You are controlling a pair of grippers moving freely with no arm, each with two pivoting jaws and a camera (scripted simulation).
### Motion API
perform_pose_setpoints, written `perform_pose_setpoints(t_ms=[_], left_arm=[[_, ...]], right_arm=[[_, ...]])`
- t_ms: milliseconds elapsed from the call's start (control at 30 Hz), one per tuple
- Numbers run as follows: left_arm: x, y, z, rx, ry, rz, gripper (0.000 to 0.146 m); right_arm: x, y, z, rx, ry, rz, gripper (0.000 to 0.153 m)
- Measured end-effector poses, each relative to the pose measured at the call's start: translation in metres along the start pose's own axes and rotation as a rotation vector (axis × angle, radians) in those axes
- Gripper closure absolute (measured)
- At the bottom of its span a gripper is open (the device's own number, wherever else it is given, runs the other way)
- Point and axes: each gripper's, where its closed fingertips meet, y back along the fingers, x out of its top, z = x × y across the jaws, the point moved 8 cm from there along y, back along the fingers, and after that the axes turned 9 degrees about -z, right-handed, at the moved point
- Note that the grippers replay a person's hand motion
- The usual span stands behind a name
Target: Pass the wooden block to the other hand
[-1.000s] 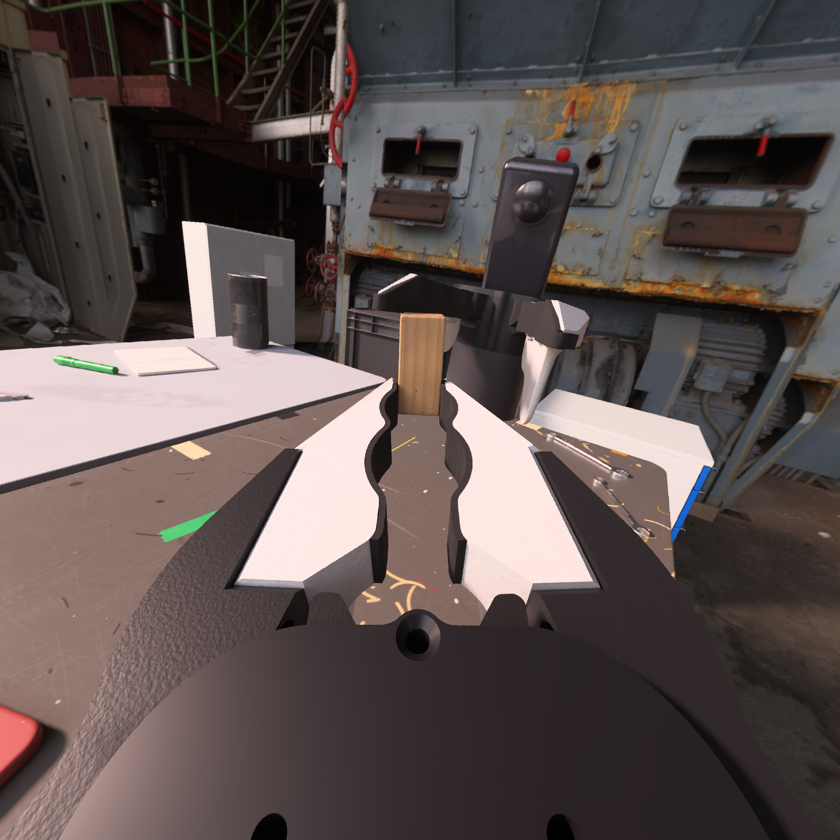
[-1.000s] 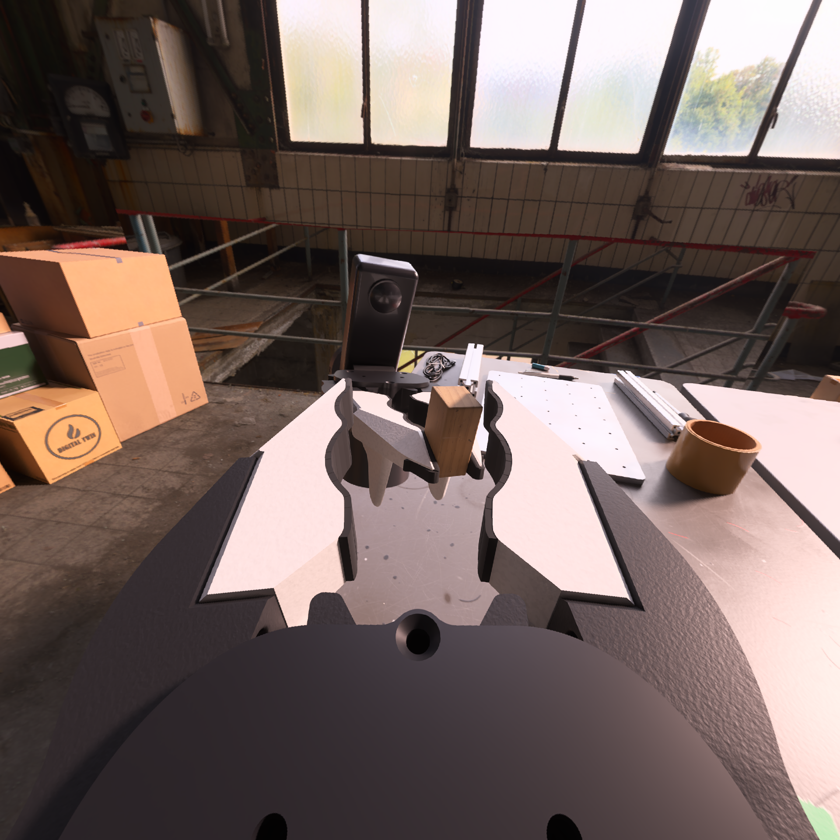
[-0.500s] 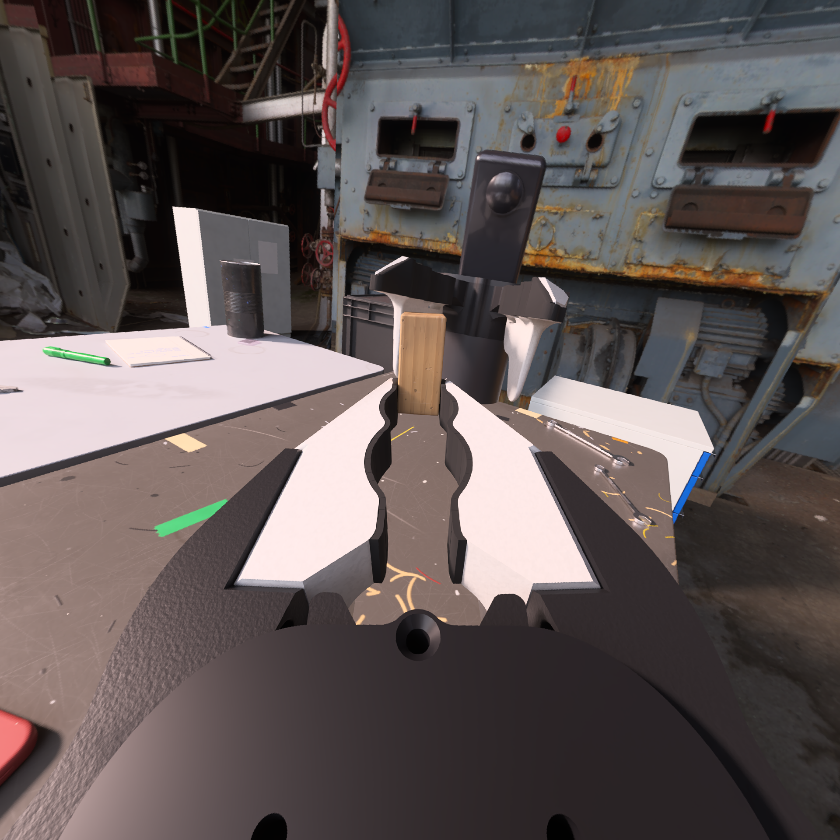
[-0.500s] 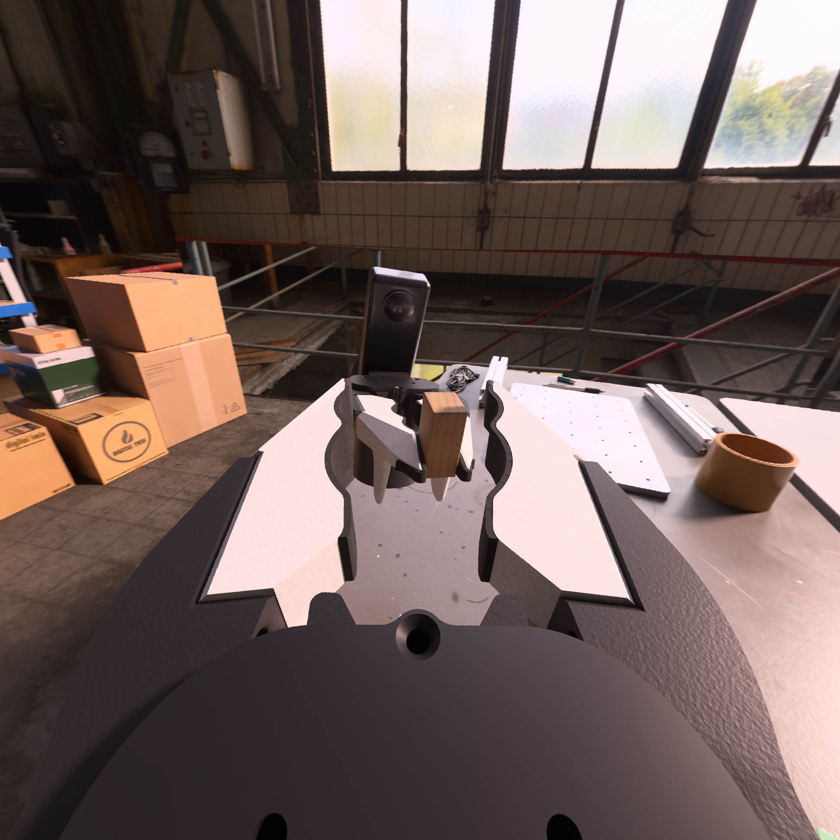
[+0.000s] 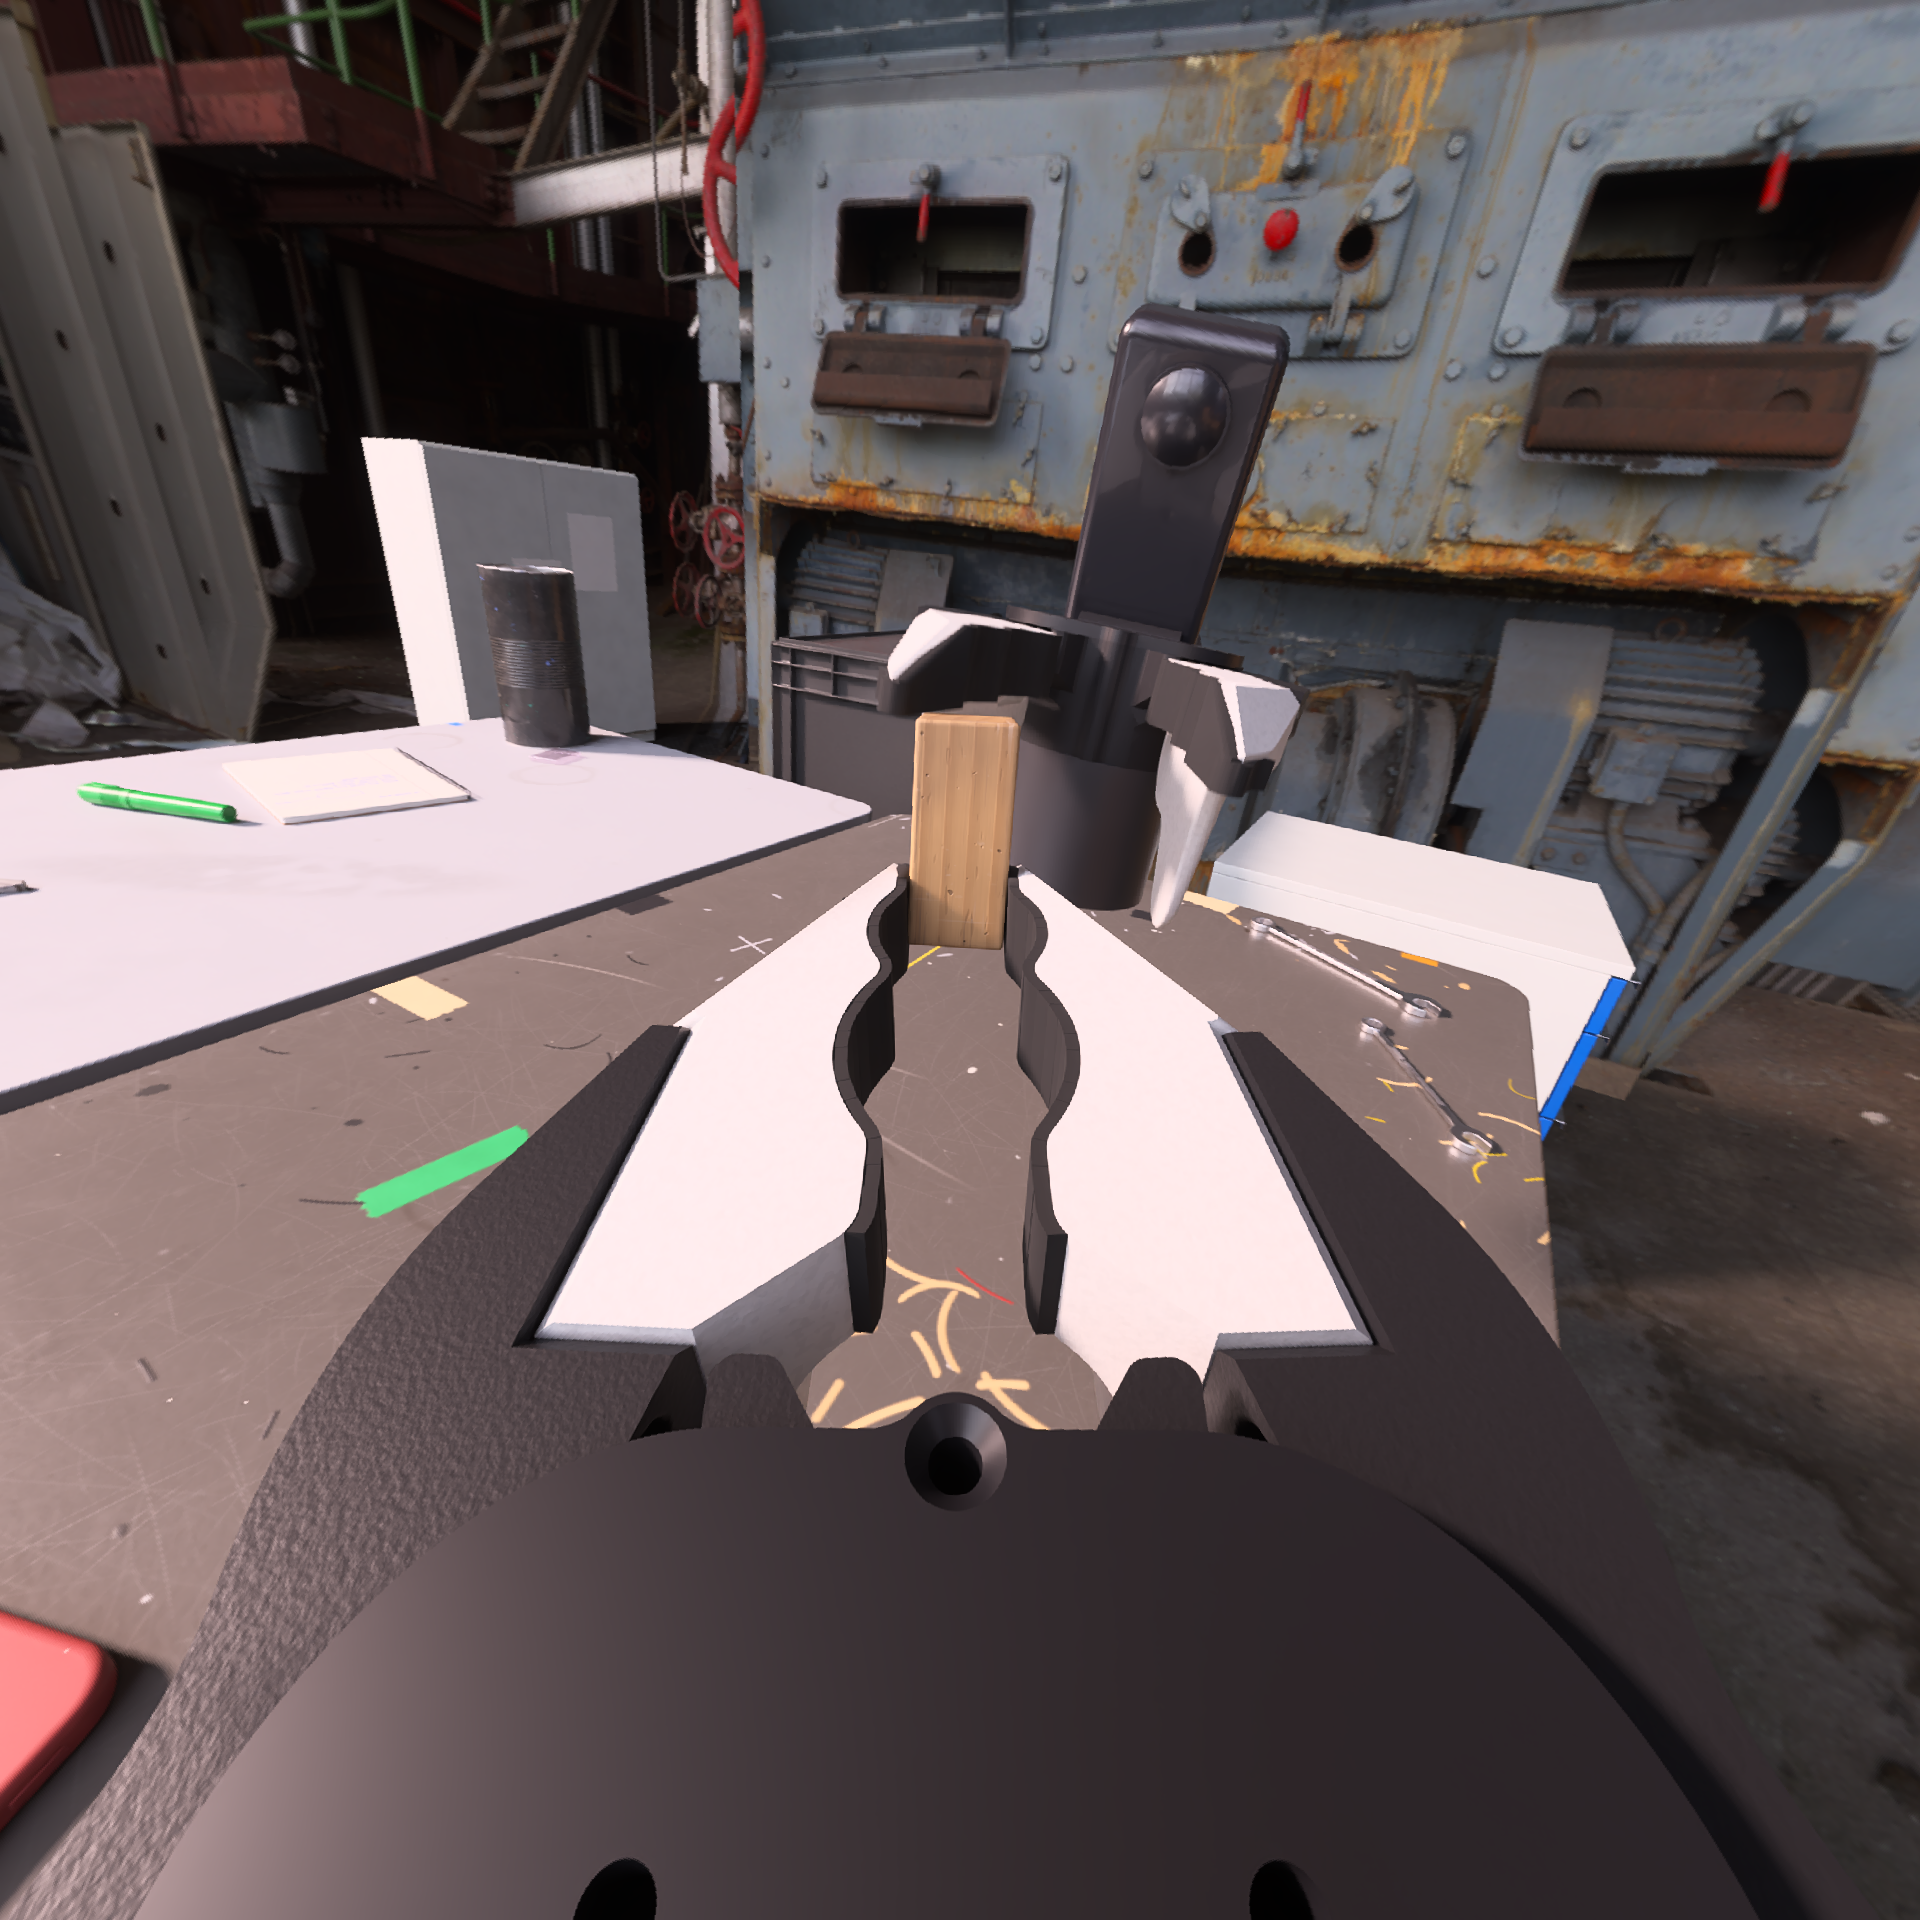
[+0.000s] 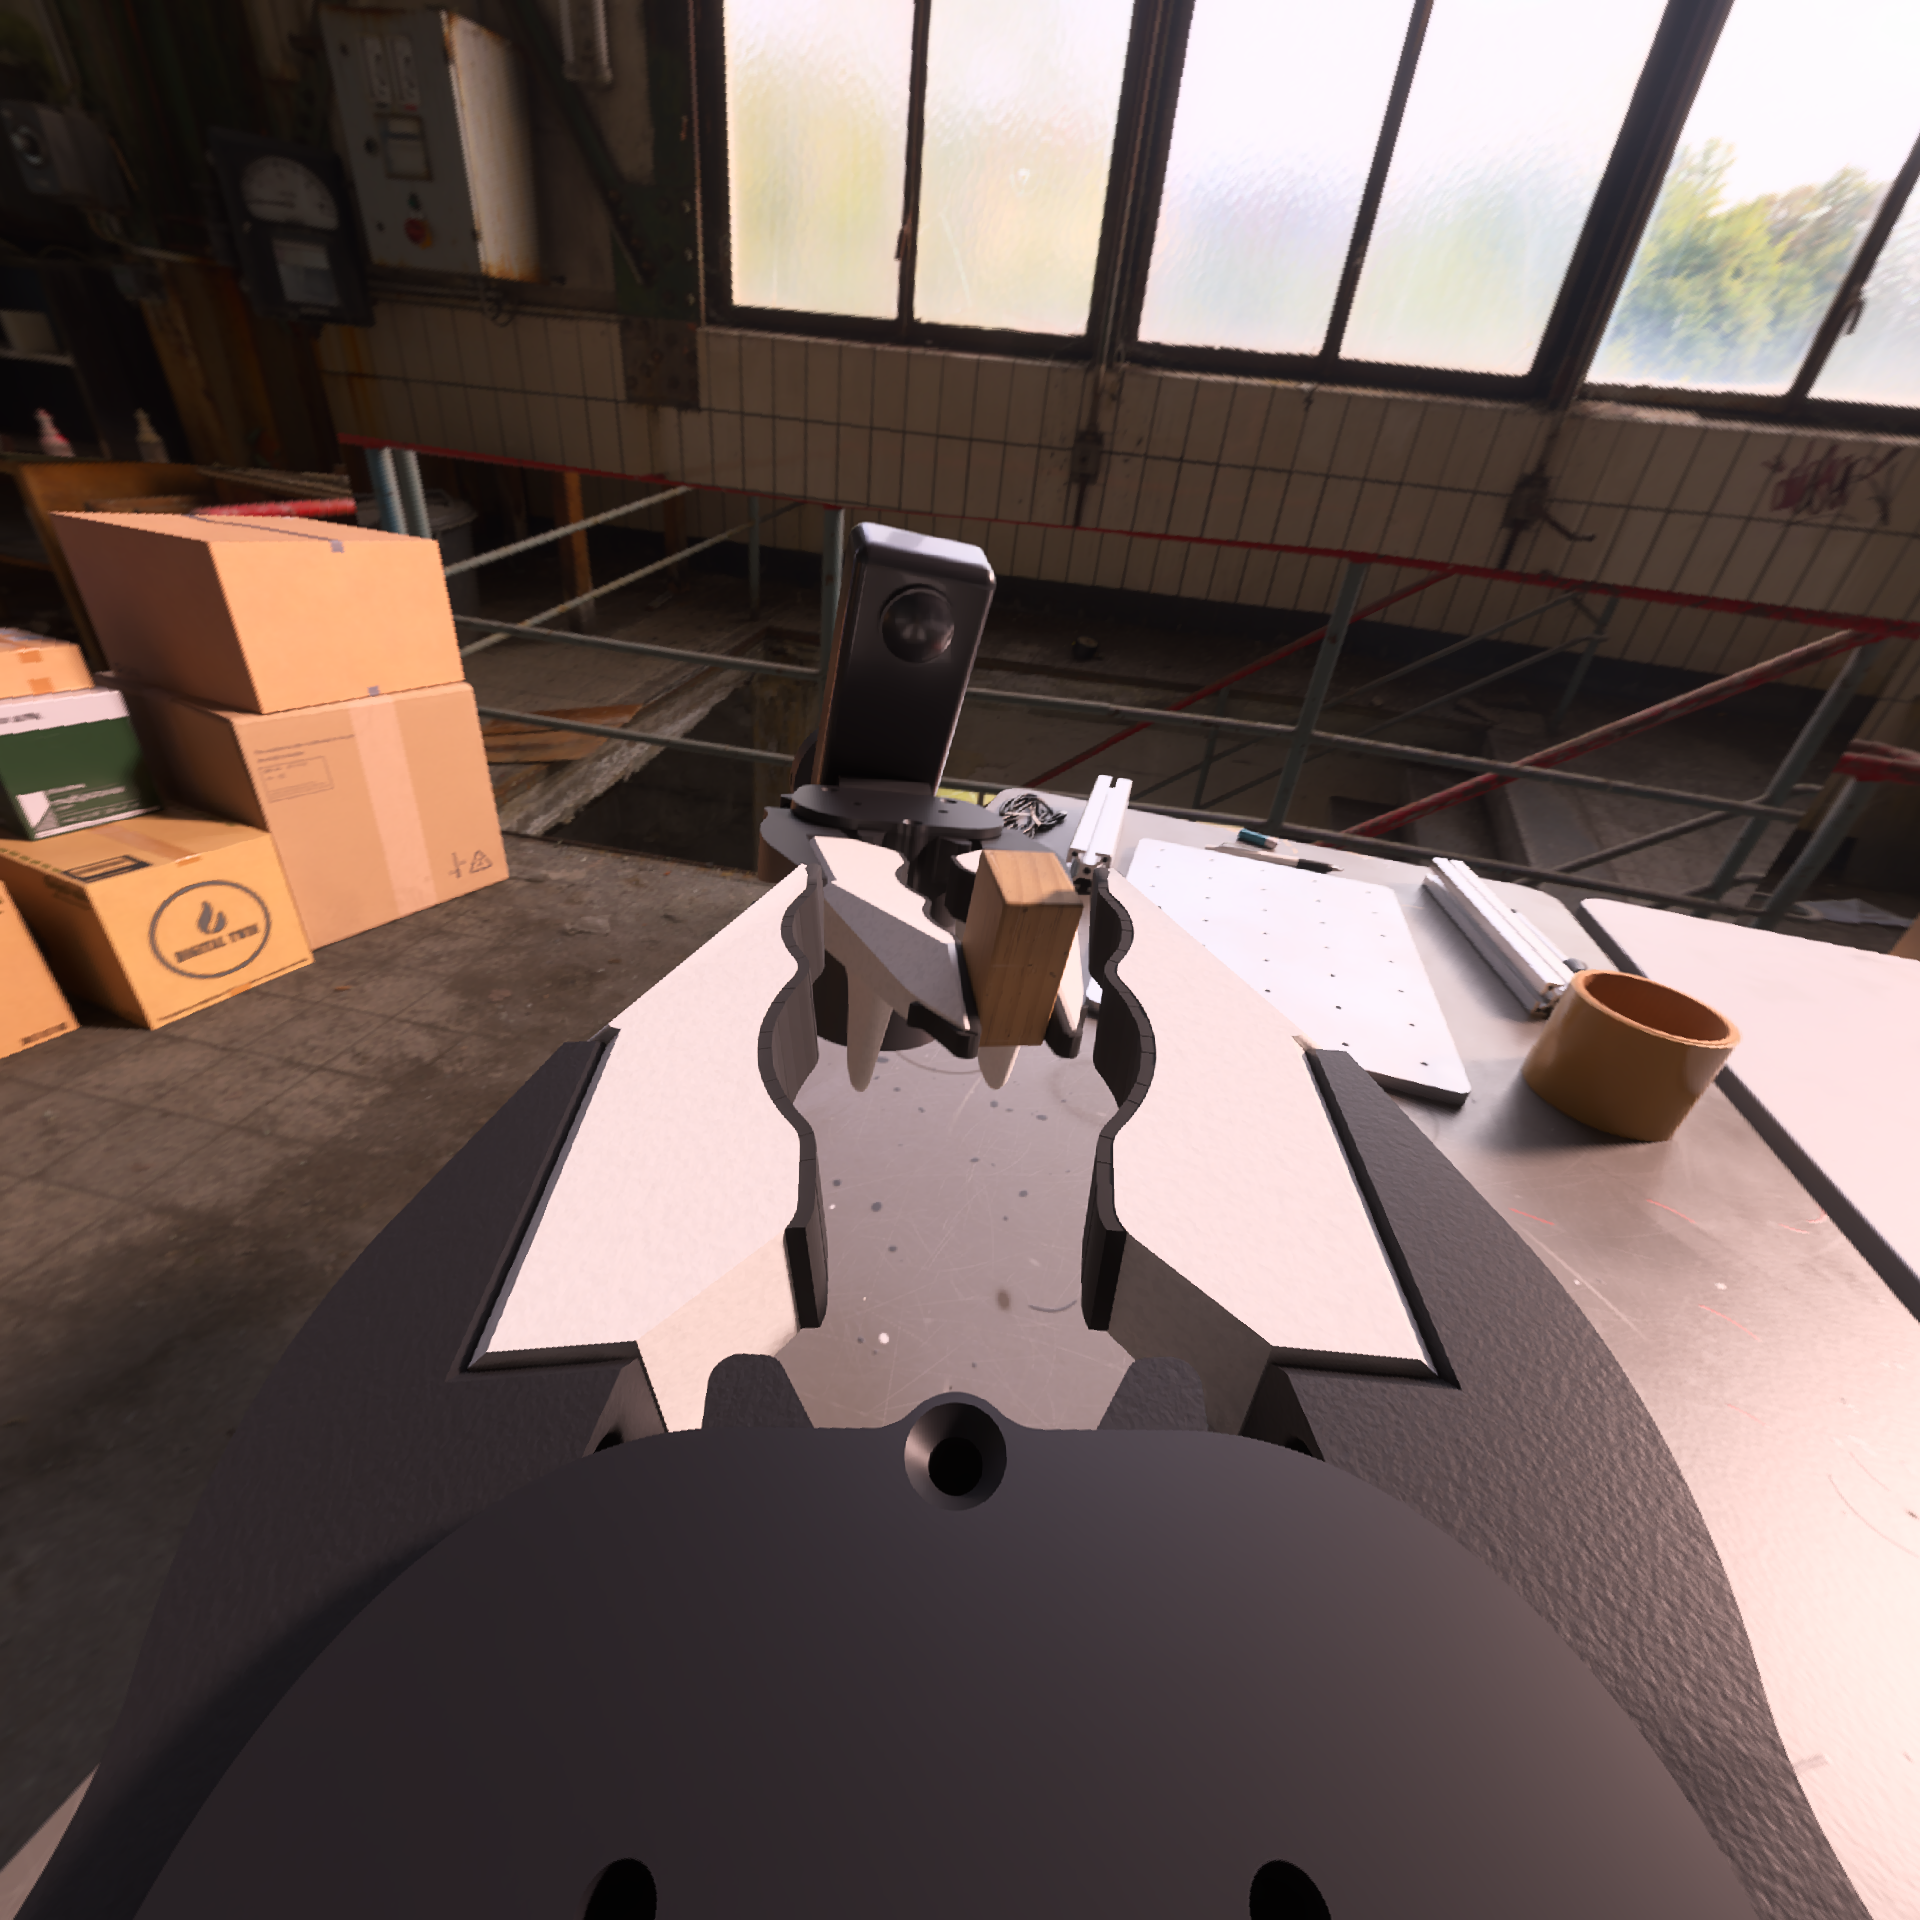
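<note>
Finds the wooden block (image 5: 961, 831) just above centre of the left wrist view, standing upright and pinched at its lower end between the tips of the left hand-held gripper (image 5: 956, 883), clear above the scuffed dark worktop (image 5: 260, 1247). Places the right hand-held gripper (image 5: 1039, 810) right behind the block and slightly to its right, tilted, its two fingers spread wide and clamped on nothing; cannot tell from this view whether either finger touches the wood. Compared with half a second ago, shows that right gripper tipped farther over and shifted toward the right of the frame, while the block sits as firmly as before in the left grip. From the right wrist view, sees the block (image 6: 1023, 956) leaning and now closer to the right-side finger (image 6: 1195, 1091) than it was, framed between the tips of the right hand-held gripper (image 6: 954, 904), though too flat a view to say whether it lies between them yet or just beyond. Reads as the approach stage of the handover: receiver open and lining up, no second grip made. Calls next, probably, for squaring the open fingers around the block's free upper part before closing, and for keeping the left grip until then. Leaves the spanners (image 5: 1340, 966) and green pen (image 5: 156, 802) untouched.
</note>
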Motion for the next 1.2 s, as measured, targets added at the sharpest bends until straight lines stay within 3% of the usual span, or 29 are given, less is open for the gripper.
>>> perform_pose_setpoints(t_ms=[100, 300, 433, 567, 833, 933, 1067, 1200], left_arm=[[0.0, -0.002, 0.001, -0.034, 0.004, -0.019, 0.129], [0.0, -0.005, 0.007, -0.063, -0.022, -0.046, 0.129], [0.003, -0.002, 0.007, -0.062, -0.025, -0.036, 0.129], [0.005, -0.002, 0.009, -0.072, -0.033, -0.034, 0.129], [0.007, -0.001, 0.01, -0.065, -0.028, -0.024, 0.129], [0.008, 0.0, 0.01, -0.068, -0.027, -0.021, 0.129], [0.005, -0.004, 0.013, -0.081, -0.035, -0.038, 0.129], [0.007, -0.002, 0.013, -0.068, -0.036, -0.032, 0.129]], right_arm=[[0.003, 0.0, -0.001, -0.036, 0.013, 0.026, 0.098], [0.004, -0.002, -0.008, 0.061, 0.007, 0.052, 0.095], [0.001, 0.006, -0.003, 0.063, -0.009, 0.05, 0.102], [0.001, 0.005, -0.001, 0.037, -0.016, 0.087, 0.1], [0.001, 0.003, -0.01, 0.028, 0.085, 0.028, 0.099], [0.002, 0.006, -0.007, 0.022, 0.062, 0.035, 0.103], [0.001, 0.0, -0.009, 0.009, 0.041, 0.057, 0.095], [0.001, -0.002, -0.013, 0.023, 0.08, 0.039, 0.096]])
